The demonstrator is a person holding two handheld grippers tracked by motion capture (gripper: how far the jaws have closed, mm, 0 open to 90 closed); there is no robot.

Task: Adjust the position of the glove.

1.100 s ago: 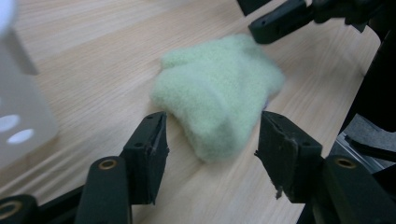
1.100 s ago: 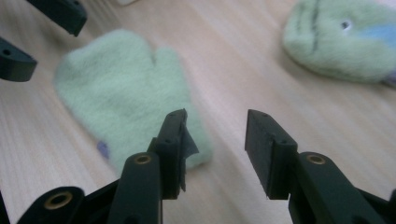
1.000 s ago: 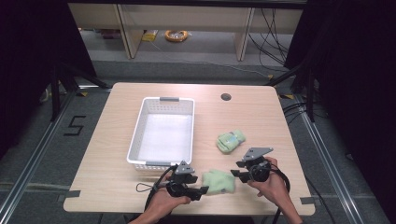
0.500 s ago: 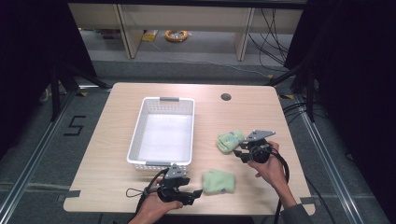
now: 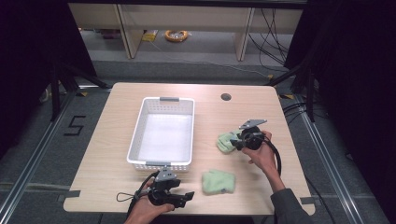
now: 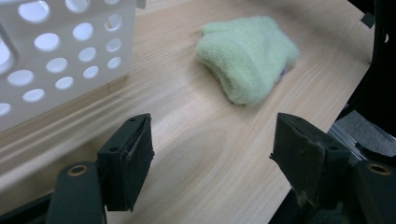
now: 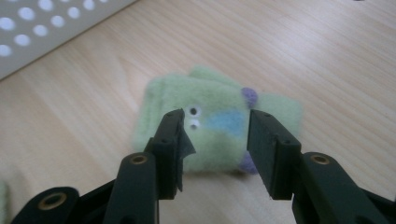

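At the centre of the high view we see a pale wooden tabletop (image 5: 116,154) carrying a white perforated basket (image 5: 162,133), which sits left of centre and holds nothing we can make out. Lower right of the basket, near the front edge, lies a green fuzzy cloth (image 5: 218,181), flat and apart from both tools. Right of centre in that frame lies a second green fuzzy item (image 5: 226,142), and our right hand-held gripper (image 5: 239,140) sits just at its right side, held by a hand (image 5: 261,154) coming up from the lower right.

From the right gripper view, this item (image 7: 219,126) shows googly eyes, a blue patch and small purple nubs; the right hand-held gripper (image 7: 215,140) hangs over it with its jaws spread, one on each side of the face, and we cannot tell whether they touch the fabric.

Toward the lower left of the high view, our left hand-held gripper (image 5: 185,197) rests low over the front edge of the tabletop, pointing right. From the left gripper view its jaws (image 6: 212,151) stand wide apart over bare wood, with the plain green cloth (image 6: 247,56) well ahead at upper centre and the basket wall (image 6: 60,51) at upper left.
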